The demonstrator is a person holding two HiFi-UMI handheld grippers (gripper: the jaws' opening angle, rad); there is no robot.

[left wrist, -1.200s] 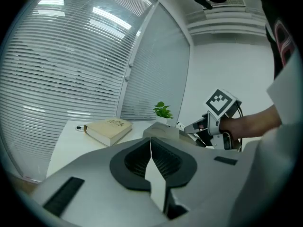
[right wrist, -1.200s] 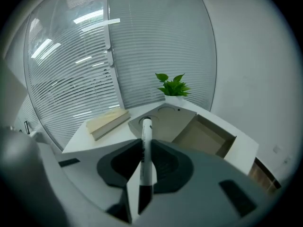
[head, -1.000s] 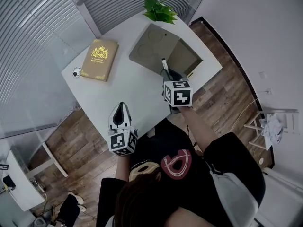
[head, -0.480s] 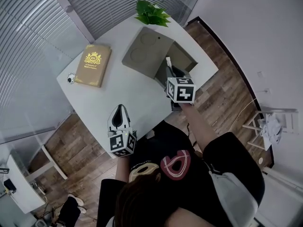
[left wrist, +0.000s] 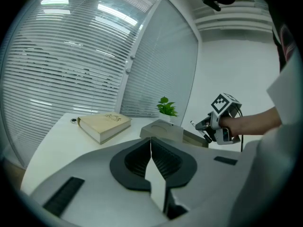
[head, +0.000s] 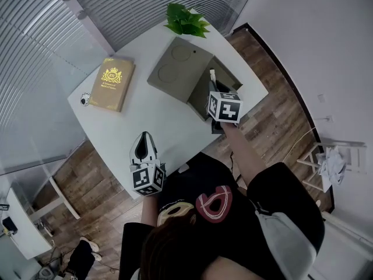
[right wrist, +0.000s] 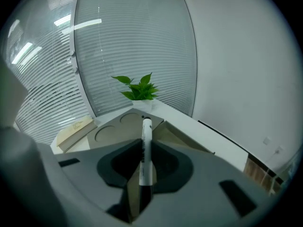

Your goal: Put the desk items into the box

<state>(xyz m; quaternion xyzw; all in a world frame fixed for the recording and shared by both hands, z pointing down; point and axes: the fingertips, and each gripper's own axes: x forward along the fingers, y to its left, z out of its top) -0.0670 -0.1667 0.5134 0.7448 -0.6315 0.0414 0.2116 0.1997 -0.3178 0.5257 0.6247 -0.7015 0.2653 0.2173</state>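
- The right gripper [head: 215, 90] is clamped on a white marker [head: 212, 78]. In the right gripper view the two jaws press the marker's barrel from either side, and its dark-tipped end sticks out ahead of them.
- In the head view the marker hangs above the open box [head: 228, 74], at the far right part of the desk [head: 157, 118]. It seems to sit over the box's left side, by the lid, though the angle makes that hard to fix.
- The box lid [head: 176, 69] is folded out flat to the left of the box. It is grey-brown, with two round impressions in its surface.
- The left gripper [head: 145, 144] is at the near edge of the desk, well apart from the box. Its jaws are together with nothing between them, as the left gripper view shows.
- A tan book [head: 111, 84] with a gold crest lies flat at the far left of the desk.
- Just beside the book's left edge is a small black-and-white round item [head: 85, 100], too small to identify.
- A green potted plant [head: 185, 18] stands at the far edge of the desk, just beyond the lid.
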